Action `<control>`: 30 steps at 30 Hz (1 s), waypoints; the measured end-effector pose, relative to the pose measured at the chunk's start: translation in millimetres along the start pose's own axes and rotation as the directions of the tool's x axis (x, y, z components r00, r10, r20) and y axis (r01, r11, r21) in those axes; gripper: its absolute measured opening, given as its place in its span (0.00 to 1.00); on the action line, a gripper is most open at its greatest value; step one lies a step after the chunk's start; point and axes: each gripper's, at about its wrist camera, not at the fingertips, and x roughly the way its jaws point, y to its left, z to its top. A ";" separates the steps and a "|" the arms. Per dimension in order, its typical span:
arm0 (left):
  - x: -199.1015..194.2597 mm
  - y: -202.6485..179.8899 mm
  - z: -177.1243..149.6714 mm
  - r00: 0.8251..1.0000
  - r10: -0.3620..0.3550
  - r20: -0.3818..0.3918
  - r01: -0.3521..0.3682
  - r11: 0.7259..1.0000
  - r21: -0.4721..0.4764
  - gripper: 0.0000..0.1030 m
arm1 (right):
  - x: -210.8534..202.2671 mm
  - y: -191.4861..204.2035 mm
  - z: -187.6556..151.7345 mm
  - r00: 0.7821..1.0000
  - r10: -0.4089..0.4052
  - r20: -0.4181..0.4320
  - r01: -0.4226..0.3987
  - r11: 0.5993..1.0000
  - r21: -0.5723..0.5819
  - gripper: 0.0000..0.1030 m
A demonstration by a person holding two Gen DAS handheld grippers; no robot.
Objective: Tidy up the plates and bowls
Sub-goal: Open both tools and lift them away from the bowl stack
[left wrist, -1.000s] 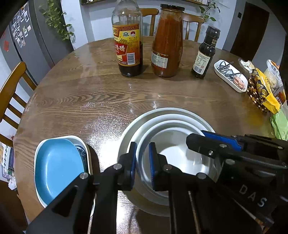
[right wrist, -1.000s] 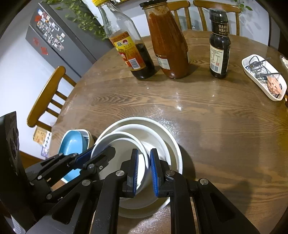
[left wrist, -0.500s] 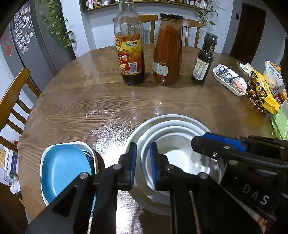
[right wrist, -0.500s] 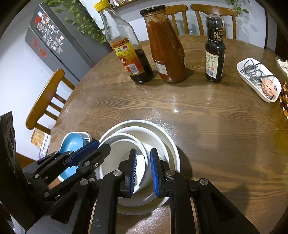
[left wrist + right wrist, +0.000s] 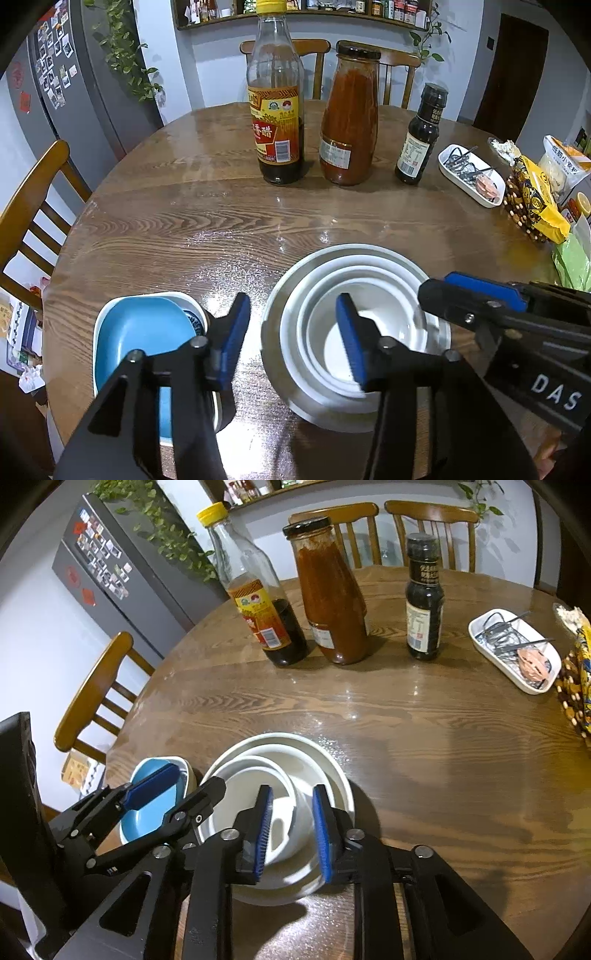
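A stack of white bowls (image 5: 373,284) nested on a white plate (image 5: 275,299) sits on the round wooden table (image 5: 221,221); it also shows in the right wrist view (image 5: 280,764). A blue dish (image 5: 140,332) lies in a white patterned dish at the near left, also seen in the right wrist view (image 5: 155,812). My left gripper (image 5: 291,332) is open above the stack's left rim, holding nothing. My right gripper (image 5: 291,830) is open above the stack's right side, empty.
Three bottles stand at the back: vinegar (image 5: 277,122), red sauce jar (image 5: 349,118), small dark bottle (image 5: 421,136). A white tray with clips (image 5: 471,179) and snack bags (image 5: 535,199) lie at right. Wooden chairs (image 5: 33,206) ring the table.
Both grippers have opened from shut and have drawn back and up from the stacked bowls, which stay on the table.
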 end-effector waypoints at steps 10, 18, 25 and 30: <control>-10.4 7.5 -2.6 1.000 -0.024 -0.008 0.024 0.999 -0.028 0.77 | -10.5 -17.1 -3.9 1.000 0.011 0.013 -0.012 0.998 0.056 0.56; -9.6 38.3 -9.0 0.997 -0.028 -0.074 0.018 0.992 -0.123 0.92 | -21.1 -37.0 -9.8 1.000 0.014 0.016 -0.016 0.993 0.116 0.57; -4.6 73.4 -13.8 0.986 -0.090 -0.140 0.051 0.963 -0.264 0.92 | -18.8 -61.7 -16.9 0.999 0.051 -0.013 -0.047 0.977 0.206 0.58; -0.5 78.8 -14.9 0.982 -0.085 -0.169 0.033 0.956 -0.291 0.92 | -13.1 -71.1 -19.8 0.997 0.074 -0.025 -0.066 0.968 0.242 0.63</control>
